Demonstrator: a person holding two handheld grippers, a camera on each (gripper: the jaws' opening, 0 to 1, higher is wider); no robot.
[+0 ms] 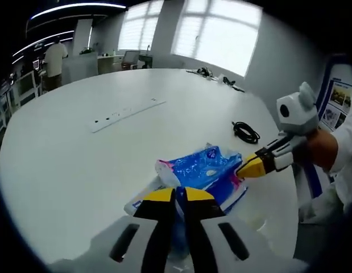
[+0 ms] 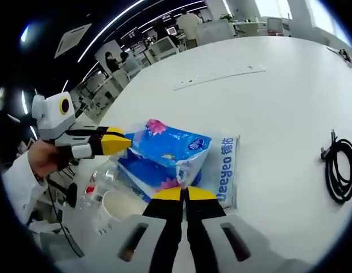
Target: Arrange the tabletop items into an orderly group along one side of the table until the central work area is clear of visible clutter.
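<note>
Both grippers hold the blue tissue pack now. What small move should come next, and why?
Probably carry the blue tissue pack together toward the table edge beside the clear bottle and paper cup. The left gripper and right gripper each look shut on an end, and the black cable lies apart.

White round table (image 1: pixel 67 159) (glossy) with blue tissue packs (image 1: pixel 207 170), coiled black cable (image 1: pixel 245 132), paper cup (image 2: pixel 120 206).

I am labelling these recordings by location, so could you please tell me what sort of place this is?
Probably an open-plan office or lab: a large white table with a built-in socket strip, big bright windows, and desks with monitors where people stand.
</note>
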